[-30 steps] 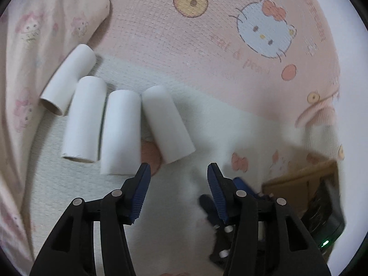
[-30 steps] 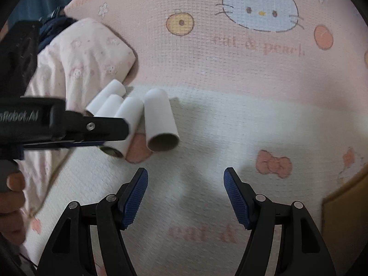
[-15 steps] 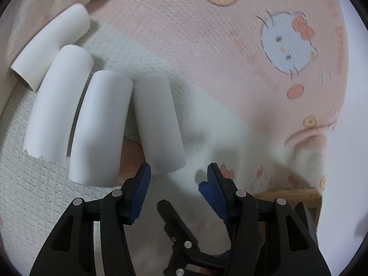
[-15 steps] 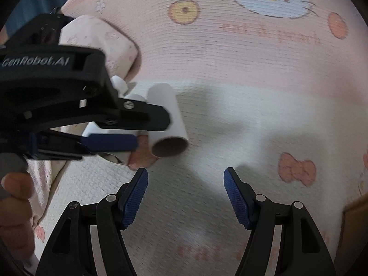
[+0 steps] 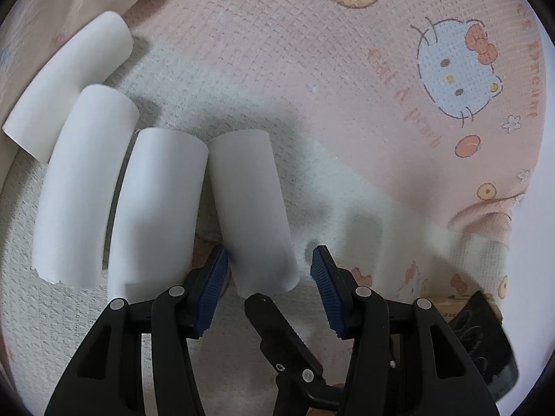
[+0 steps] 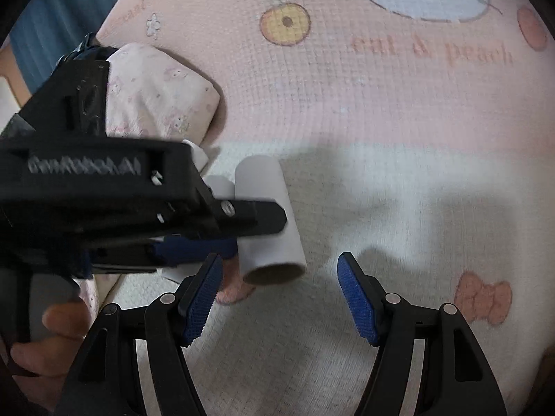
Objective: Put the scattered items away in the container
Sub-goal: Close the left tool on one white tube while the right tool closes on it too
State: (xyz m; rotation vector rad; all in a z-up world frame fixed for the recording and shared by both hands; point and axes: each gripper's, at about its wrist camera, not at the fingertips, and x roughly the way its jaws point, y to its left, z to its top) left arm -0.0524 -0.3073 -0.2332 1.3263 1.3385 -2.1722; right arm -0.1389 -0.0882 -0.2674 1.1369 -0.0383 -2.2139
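Note:
Four white cardboard tubes lie side by side on a pink and white cartoon-cat blanket (image 5: 347,86). The near end of the rightmost tube (image 5: 253,208) sits between the fingers of my left gripper (image 5: 269,270), which is open; the right pad stands clear of the tube. The other tubes (image 5: 156,208) lie to its left. In the right wrist view, the left gripper (image 6: 258,237) reaches across the same tube (image 6: 258,180), whose open brown end faces my right gripper (image 6: 279,265). The right gripper is open and holds nothing, just short of the tube's end.
A pale printed pillow (image 6: 156,97) lies behind the tubes at the left. A brown cardboard box edge (image 5: 451,306) shows at the lower right. A person's hand (image 6: 52,329) holds the left gripper. One right-gripper finger (image 5: 277,329) pokes in under the left gripper.
My left gripper has dropped and moved in on the tubes, so the rightmost tube's end now lies between its fingers. The right gripper has edged closer to that tube.

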